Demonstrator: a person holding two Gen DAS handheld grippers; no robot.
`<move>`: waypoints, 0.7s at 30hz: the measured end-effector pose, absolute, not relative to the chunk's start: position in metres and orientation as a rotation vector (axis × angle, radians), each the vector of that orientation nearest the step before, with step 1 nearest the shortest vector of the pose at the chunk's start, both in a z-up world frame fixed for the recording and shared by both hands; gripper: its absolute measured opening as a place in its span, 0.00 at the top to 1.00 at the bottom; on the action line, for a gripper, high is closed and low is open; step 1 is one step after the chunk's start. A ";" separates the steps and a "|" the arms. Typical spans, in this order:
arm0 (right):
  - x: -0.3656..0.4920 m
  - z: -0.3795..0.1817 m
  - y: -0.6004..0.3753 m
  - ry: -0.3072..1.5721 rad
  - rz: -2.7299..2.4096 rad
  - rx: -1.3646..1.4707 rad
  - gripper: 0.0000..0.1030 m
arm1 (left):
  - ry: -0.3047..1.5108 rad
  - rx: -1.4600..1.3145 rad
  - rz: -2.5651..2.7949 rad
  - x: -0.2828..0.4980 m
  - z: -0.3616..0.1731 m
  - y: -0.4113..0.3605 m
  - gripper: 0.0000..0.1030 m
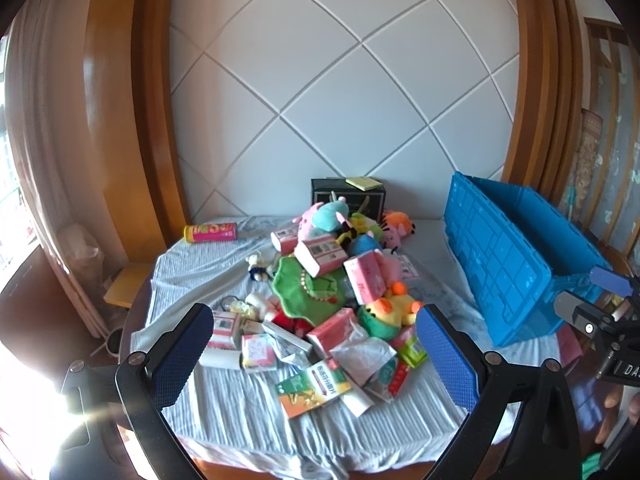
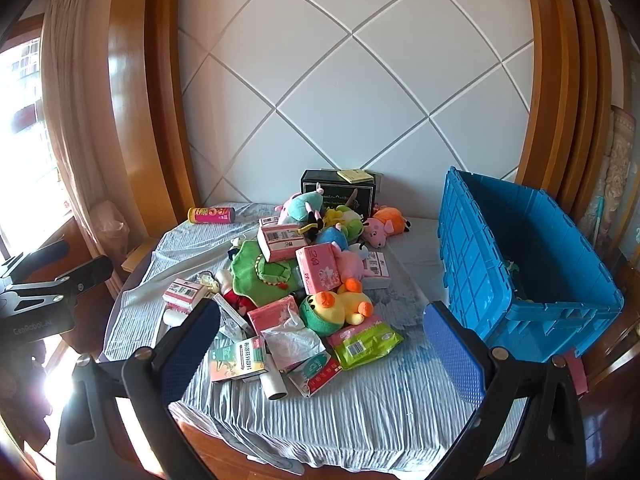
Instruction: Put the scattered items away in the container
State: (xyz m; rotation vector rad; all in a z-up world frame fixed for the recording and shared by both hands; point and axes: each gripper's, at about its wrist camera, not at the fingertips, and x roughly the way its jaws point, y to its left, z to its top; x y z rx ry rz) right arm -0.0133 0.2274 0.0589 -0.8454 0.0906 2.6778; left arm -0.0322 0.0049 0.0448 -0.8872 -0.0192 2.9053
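A heap of plush toys, pink tissue packs and small boxes lies on a cloth-covered table (image 1: 240, 412). In it are a green plush (image 1: 308, 288), a yellow-and-orange plush (image 1: 394, 306) (image 2: 340, 304) and an orange-green box (image 1: 312, 388) (image 2: 238, 360). To the right of the heap stands the blue crate (image 1: 512, 256) (image 2: 520, 264), with a small greenish item on its floor. My left gripper (image 1: 316, 356) hovers open over the near edge of the pile and holds nothing. Further right, my right gripper (image 2: 322, 350) is also open and empty, close to the crate.
A pink-and-yellow can (image 1: 210, 233) (image 2: 211, 215) lies apart at the back left. A black box (image 1: 348, 196) with a yellow pad on top stands against the white padded wall. Wooden frames flank the wall. Bright window light floods in from the left.
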 end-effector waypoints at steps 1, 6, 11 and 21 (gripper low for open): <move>-0.012 0.059 0.228 0.091 2.676 -0.845 0.00 | -0.017 -0.886 2.907 -0.032 0.045 0.005 0.01; -0.008 0.061 0.228 0.093 2.673 -0.837 0.00 | 0.011 -0.872 2.922 -0.027 0.048 0.007 0.01; -0.007 0.063 0.227 0.094 2.674 -0.833 0.00 | 0.016 -0.870 2.922 -0.024 0.050 0.007 0.01; -0.005 0.064 0.223 0.090 2.680 -0.826 0.00 | 0.032 -0.847 2.928 -0.017 0.054 0.006 0.01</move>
